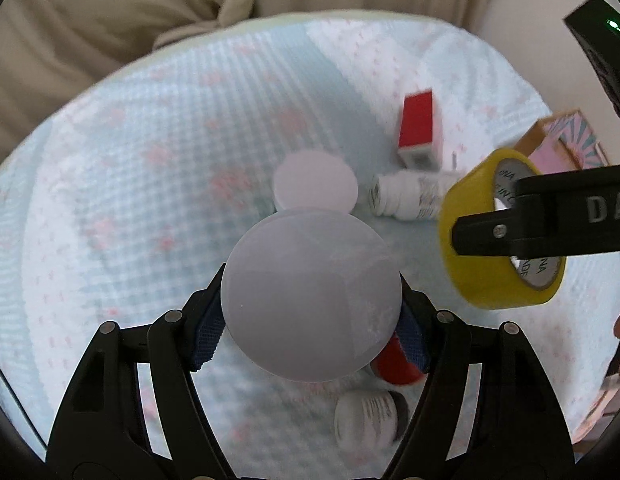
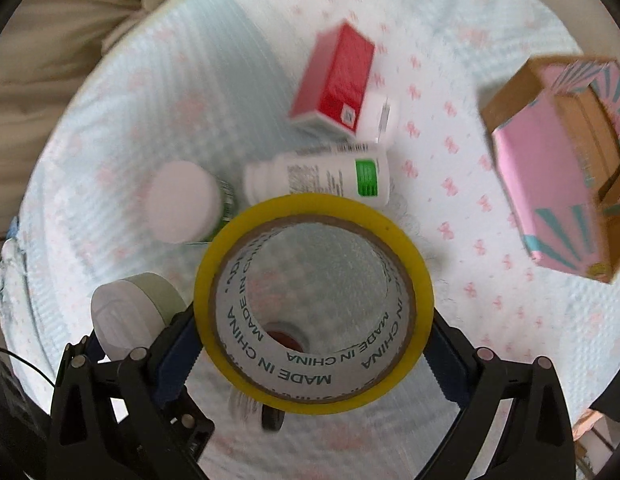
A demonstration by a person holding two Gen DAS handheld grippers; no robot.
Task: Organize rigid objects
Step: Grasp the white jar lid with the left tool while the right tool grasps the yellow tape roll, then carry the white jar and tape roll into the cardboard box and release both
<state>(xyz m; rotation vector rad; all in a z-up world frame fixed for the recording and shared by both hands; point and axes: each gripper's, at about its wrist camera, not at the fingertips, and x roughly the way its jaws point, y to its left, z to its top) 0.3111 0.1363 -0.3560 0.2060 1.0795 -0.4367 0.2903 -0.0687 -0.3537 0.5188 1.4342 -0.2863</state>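
My left gripper (image 1: 313, 280) is shut on a round jar with a white lid (image 1: 310, 296), its blue pads pressing both sides, lifted above the bedspread. In the right wrist view that jar (image 2: 125, 312) shows at lower left with a greenish body. My right gripper (image 2: 312, 316) is shut on a yellow tape roll (image 2: 310, 204) and points straight down; the roll's hole faces the camera. In the left wrist view, the tape roll (image 1: 470, 280) hangs at the right, with a black finger (image 1: 550, 220) across it.
On the pale quilted bedspread (image 2: 490, 300) lie a red box (image 2: 342, 76), a white bottle with a green label (image 2: 322, 176) on its side and a white-lidded jar (image 2: 181, 200). An open pink box (image 2: 550, 184) stands right. A red cap (image 1: 394, 364) and small bottle (image 1: 366, 420) lie below the left gripper.
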